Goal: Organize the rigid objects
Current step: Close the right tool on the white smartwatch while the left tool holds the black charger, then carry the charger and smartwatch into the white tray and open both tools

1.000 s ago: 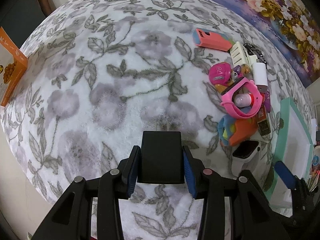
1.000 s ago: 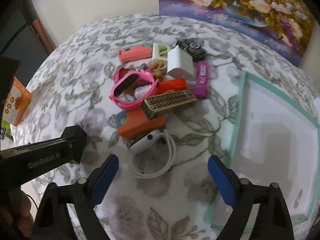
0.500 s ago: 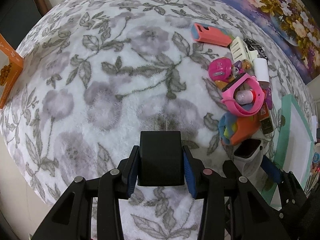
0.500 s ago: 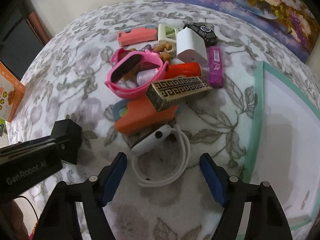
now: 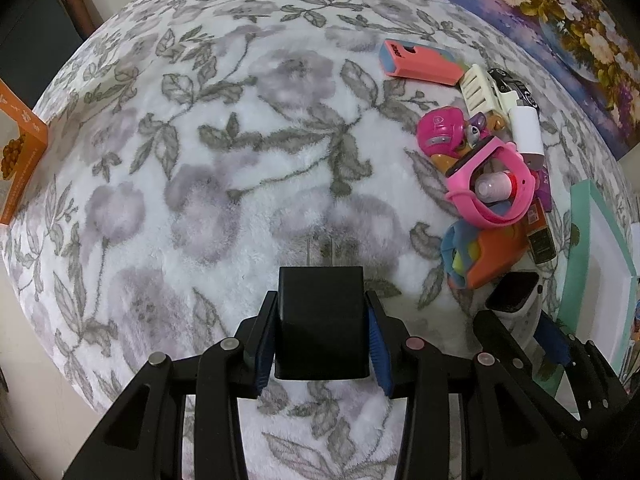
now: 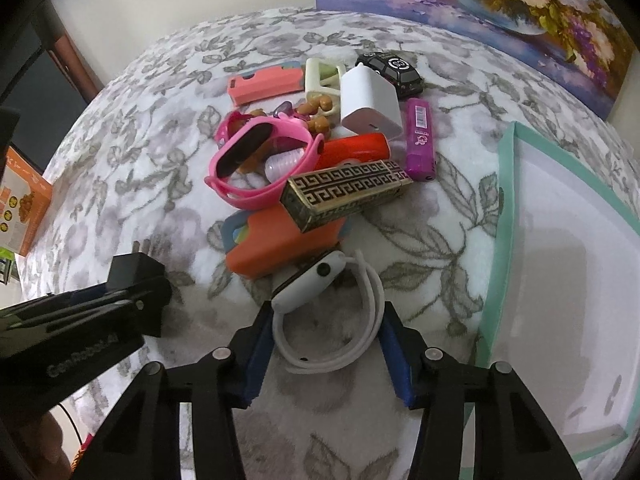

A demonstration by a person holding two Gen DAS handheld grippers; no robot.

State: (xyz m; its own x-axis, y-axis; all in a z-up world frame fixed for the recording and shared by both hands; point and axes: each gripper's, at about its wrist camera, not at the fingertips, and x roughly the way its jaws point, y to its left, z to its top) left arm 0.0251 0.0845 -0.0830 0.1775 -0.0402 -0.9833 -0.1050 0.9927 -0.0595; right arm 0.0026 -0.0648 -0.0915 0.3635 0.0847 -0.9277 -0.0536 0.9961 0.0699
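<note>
My left gripper is shut on a black power adapter, its two prongs pointing down just above the flowered blanket. In the right wrist view that adapter hangs at the left. My right gripper straddles the strap loop of a white smartwatch lying on the blanket. Its jaws are closing, and both blue pads touch the strap's sides. The watch's body leans against an orange case. The left wrist view has the same watch at the lower right.
Behind the watch lies a pile: a pink watch, a gold-patterned box, a white charger cube, a purple stick, a black toy car. A teal-rimmed white tray lies right. An orange carton stands left.
My right gripper has come down around the white watch's strap and its jaws have narrowed from wide apart to touching it. The left gripper keeps holding the adapter, barely moved.
</note>
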